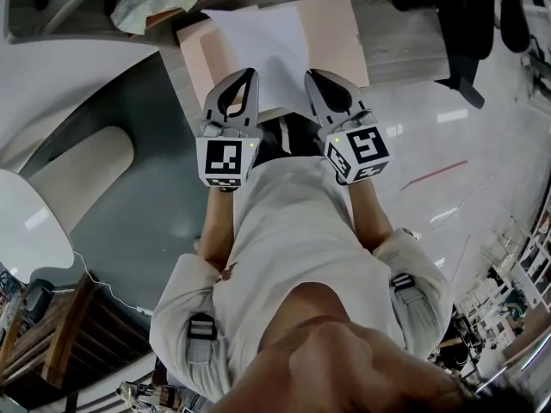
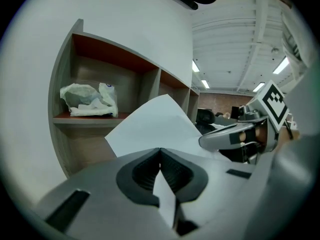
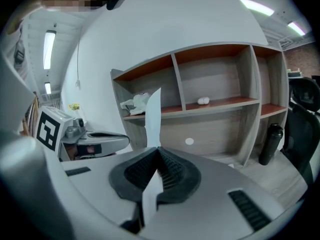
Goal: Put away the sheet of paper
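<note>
Grey-grained wood with rust-brown undersides makes up the open shelf unit (image 3: 248, 84), the biggest thing ahead of you; it fills the upper middle of the right gripper view and is split by upright dividers into boxy compartments. Next in size is the sheet of paper (image 1: 258, 50), smooth, white and flat. It sits at the top centre of the head view and reaches out from your two grippers towards the shelves. In the right gripper view you see it edge-on as a thin upright blade (image 3: 153, 116); in the left gripper view it rises to a pointed corner (image 2: 150, 129). Your left gripper (image 2: 160, 149), grey plastic with ribbed black pads, has its jaws pressed together on the near edge of the sheet, and a strip of paper shows between the pads. Your right gripper (image 3: 159, 148) is clamped on that same edge just beside it. A crumpled, translucent plastic bag (image 2: 90, 100) lies in the left compartment. A dark cylindrical bottle (image 3: 270, 144) stands at the lower right of the unit, and a small white rounded lump (image 3: 203, 101) rests on the middle shelf.
</note>
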`<state>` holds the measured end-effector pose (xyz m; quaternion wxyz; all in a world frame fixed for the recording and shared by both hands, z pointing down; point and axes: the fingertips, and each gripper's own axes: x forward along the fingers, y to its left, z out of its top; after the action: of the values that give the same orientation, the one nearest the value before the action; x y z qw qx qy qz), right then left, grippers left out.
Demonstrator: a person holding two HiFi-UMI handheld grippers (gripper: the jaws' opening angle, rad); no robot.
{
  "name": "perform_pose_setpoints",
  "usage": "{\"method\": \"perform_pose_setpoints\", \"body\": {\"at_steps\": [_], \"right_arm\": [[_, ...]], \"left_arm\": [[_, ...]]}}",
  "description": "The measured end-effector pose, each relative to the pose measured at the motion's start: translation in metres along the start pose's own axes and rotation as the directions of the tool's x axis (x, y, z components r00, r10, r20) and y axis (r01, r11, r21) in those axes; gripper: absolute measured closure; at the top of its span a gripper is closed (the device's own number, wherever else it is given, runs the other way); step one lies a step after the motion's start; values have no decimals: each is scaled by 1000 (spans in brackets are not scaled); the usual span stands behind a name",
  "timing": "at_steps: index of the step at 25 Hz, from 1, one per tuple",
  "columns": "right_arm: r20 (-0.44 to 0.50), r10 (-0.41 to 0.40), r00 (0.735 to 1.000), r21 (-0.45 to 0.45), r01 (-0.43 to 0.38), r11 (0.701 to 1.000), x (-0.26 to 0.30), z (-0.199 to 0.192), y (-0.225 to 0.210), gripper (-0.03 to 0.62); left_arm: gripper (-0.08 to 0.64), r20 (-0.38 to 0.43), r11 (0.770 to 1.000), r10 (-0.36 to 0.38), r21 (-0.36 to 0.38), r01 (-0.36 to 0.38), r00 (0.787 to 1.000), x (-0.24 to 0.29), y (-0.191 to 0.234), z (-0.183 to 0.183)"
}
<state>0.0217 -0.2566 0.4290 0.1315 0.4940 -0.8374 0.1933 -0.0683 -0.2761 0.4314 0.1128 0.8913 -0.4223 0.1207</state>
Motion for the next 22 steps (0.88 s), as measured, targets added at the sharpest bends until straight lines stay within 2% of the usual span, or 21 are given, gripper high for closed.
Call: {"method": "perform_pose_setpoints", "body": {"at_steps": [11,22], "right_arm": [[-64,34,997,26,-32,999,25,-33,-35,572],[-168,50,984,48,-42,998,56,-84,-74,572]], "left_arm": [[543,-103,1000,-1,16,3,995,42,-9,-43],[543,-180,1000,14,17,-11,984,88,-7,-92]]}}
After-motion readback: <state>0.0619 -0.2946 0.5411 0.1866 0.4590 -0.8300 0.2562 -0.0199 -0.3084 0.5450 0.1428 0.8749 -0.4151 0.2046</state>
